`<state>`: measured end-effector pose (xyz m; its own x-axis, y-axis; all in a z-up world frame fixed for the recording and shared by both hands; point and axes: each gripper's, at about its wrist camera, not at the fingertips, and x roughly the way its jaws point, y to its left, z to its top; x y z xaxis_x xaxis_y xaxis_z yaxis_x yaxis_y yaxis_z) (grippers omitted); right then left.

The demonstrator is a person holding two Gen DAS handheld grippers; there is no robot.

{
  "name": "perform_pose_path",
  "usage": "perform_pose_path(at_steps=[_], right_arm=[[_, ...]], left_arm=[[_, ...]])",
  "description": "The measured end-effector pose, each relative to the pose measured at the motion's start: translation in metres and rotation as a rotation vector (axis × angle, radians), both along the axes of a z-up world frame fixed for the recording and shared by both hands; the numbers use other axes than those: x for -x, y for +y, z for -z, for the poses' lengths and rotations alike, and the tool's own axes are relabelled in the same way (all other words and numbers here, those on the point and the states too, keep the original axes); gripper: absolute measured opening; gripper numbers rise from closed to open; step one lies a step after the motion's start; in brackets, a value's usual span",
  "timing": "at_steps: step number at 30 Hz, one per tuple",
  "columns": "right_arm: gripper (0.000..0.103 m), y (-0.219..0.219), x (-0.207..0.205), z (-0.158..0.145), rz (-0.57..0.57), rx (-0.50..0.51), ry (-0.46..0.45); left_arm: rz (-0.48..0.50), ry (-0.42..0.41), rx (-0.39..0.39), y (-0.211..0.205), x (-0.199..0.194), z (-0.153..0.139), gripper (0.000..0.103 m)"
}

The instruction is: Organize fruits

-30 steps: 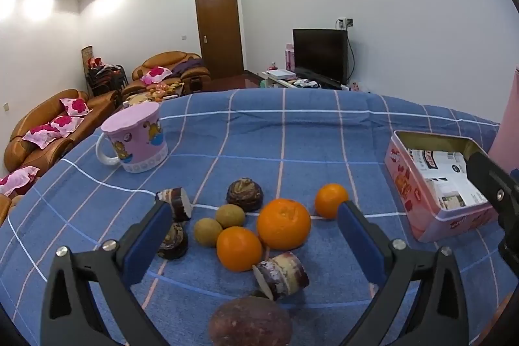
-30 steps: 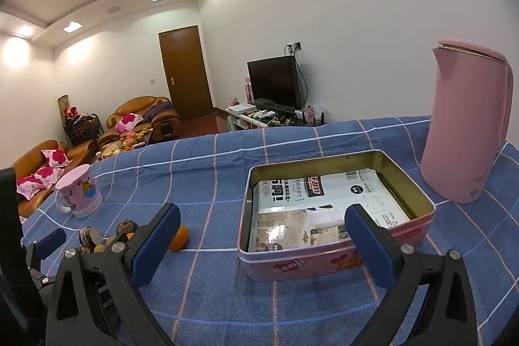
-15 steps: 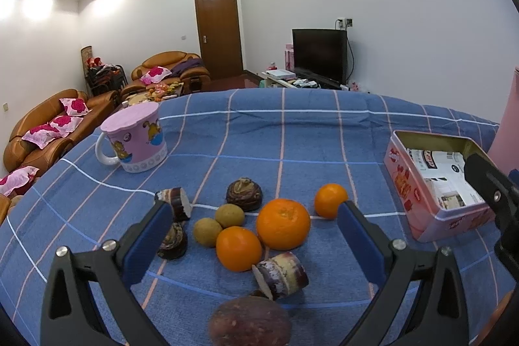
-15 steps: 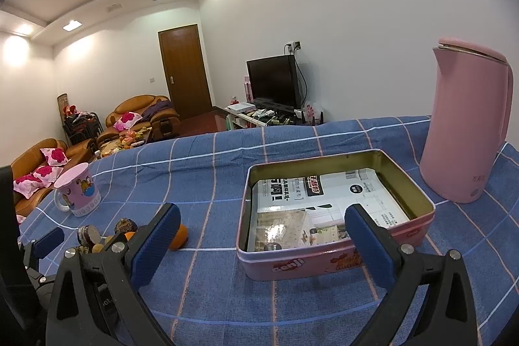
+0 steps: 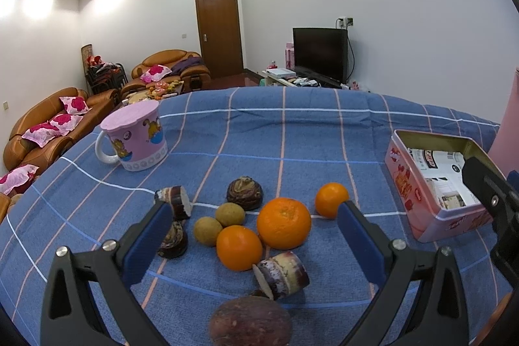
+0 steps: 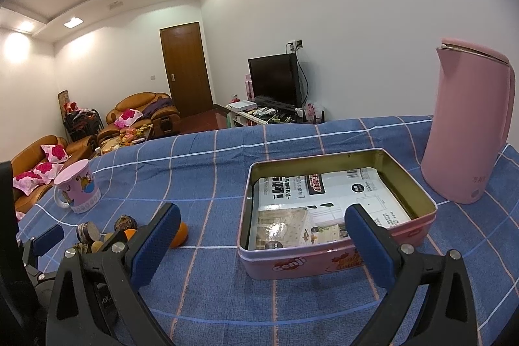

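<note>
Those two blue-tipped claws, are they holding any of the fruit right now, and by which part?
Nothing is held. The left gripper is open above the oranges, and the right gripper is open in front of the pink tin.

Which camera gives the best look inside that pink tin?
The right wrist view. It looks down into the open pink tin, showing the printed paper lining its bottom and no fruit in it. The left wrist view catches the tin only at its right edge, from the side, partly behind the other tongs.
</note>
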<state>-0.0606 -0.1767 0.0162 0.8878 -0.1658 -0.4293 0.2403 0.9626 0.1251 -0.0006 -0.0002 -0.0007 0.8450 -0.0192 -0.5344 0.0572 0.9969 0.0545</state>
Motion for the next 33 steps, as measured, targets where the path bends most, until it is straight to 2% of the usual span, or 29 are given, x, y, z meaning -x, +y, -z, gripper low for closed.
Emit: perform_pose_path(at_steps=[33], right_arm=[[0.102,0.0057,-0.0047,0.0013,0.003,0.031,0.020]], left_arm=[[0.005,0.000,0.021,0.0043,0.0034,0.0006,0.103]])
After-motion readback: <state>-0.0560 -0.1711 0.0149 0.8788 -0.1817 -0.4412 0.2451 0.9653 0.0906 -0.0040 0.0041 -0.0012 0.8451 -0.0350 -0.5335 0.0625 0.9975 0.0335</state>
